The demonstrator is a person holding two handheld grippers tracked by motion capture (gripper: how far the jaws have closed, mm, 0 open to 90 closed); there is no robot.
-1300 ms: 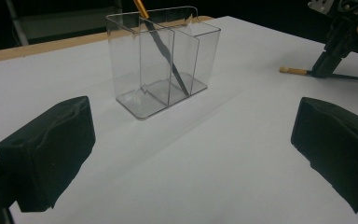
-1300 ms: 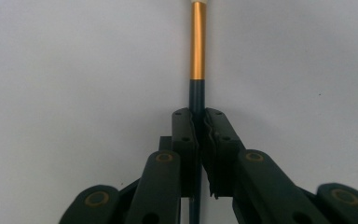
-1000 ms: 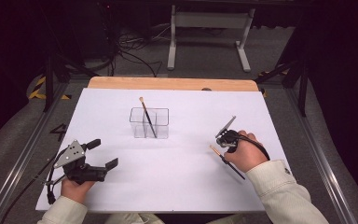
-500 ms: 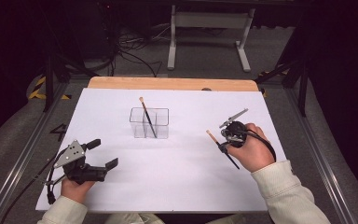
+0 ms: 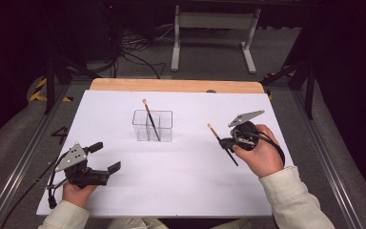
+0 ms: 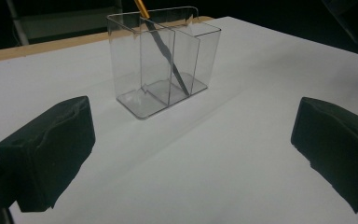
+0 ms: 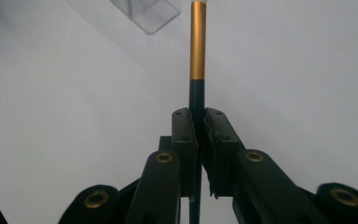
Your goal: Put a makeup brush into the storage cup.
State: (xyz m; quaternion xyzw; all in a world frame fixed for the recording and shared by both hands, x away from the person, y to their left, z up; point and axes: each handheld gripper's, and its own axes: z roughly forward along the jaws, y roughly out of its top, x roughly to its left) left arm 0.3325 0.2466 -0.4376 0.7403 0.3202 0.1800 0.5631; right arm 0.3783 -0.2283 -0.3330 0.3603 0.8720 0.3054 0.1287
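A clear plastic holder [image 5: 153, 126] with a divider stands mid-table, and a dark brush with a gold ferrule [image 5: 151, 119] leans in it. My right gripper [image 5: 226, 142] is to the right of the holder, shut on a second brush [image 5: 214, 131] of the same kind and holding it above the sheet. In the right gripper view the pads clamp the dark handle [image 7: 197, 100], and the gold part [image 7: 197, 46] points toward the holder's corner [image 7: 151, 16]. My left gripper [image 5: 105, 157] rests near the front left, open and empty. Beyond its wide-apart jaws [image 6: 191, 154] stands the holder [image 6: 163, 70].
A white sheet [image 5: 181, 181] covers the table, with a wooden strip [image 5: 171, 86] along the far edge. Metal rails [image 5: 24, 162] run down both sides. A white stand [image 5: 214, 21] and cables lie on the floor beyond.
My right gripper has lifted the brush off the sheet and carried it a little up and away. The left gripper has stayed put.
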